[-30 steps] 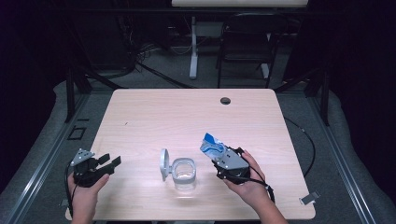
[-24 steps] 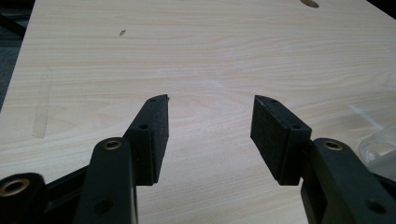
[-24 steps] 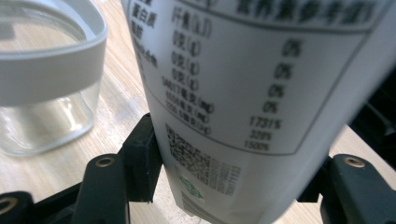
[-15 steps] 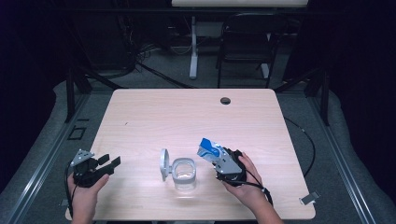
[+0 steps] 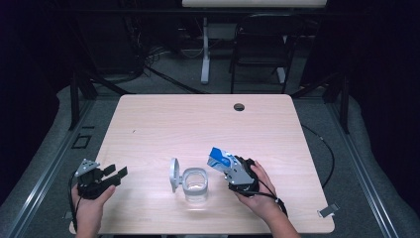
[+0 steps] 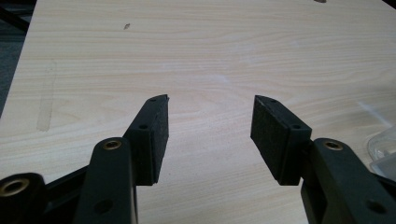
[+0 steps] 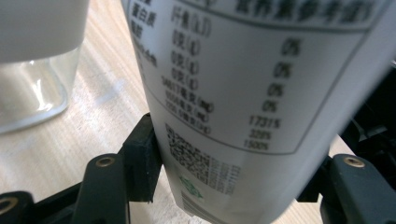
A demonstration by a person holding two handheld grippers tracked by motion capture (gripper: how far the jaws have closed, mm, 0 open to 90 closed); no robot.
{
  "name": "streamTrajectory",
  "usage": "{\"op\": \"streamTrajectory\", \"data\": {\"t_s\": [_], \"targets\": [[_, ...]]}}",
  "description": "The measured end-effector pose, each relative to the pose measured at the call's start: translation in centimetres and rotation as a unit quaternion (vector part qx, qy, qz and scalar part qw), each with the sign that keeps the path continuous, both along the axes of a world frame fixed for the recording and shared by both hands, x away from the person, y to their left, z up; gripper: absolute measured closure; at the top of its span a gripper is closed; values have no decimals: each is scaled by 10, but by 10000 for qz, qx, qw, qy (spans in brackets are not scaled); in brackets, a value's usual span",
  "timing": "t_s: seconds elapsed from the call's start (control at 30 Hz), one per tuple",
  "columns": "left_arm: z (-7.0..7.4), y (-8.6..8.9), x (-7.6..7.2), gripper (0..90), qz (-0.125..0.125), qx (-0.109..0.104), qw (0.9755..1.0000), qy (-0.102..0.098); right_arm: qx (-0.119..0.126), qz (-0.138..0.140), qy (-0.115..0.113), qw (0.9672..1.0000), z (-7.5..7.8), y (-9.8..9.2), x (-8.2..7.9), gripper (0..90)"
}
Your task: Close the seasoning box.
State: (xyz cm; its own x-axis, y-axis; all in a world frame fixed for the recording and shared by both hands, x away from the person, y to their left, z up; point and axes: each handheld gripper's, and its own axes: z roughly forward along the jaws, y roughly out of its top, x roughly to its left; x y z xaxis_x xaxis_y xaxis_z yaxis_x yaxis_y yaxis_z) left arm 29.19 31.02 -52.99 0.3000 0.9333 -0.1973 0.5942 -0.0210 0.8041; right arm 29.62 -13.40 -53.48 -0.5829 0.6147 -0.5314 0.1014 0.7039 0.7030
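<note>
Right gripper (image 5: 229, 167) clasping blue-white packet (image 5: 220, 158), beside open clear jar (image 5: 195, 182), wooden table (image 5: 188, 124)

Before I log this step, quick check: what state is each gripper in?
Left gripper: open, nothing between its jaws.
Right gripper: shut on the blue-and-white printed packet, tilted beside the clear glass jar.
</note>
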Motion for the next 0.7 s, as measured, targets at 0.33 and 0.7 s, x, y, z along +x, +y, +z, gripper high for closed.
{"op": "streamTrajectory", "data": {"t_s": [0.33, 0.7], "targets": [[1, -2, 0, 470, -71, 45, 10000, 0, -122, -6, 48, 9999, -5, 1, -7, 391], [0, 0, 0, 470, -41, 1, 10000, 22, -362, 67, -110, 9993, -9, 9, -13, 392]]}}
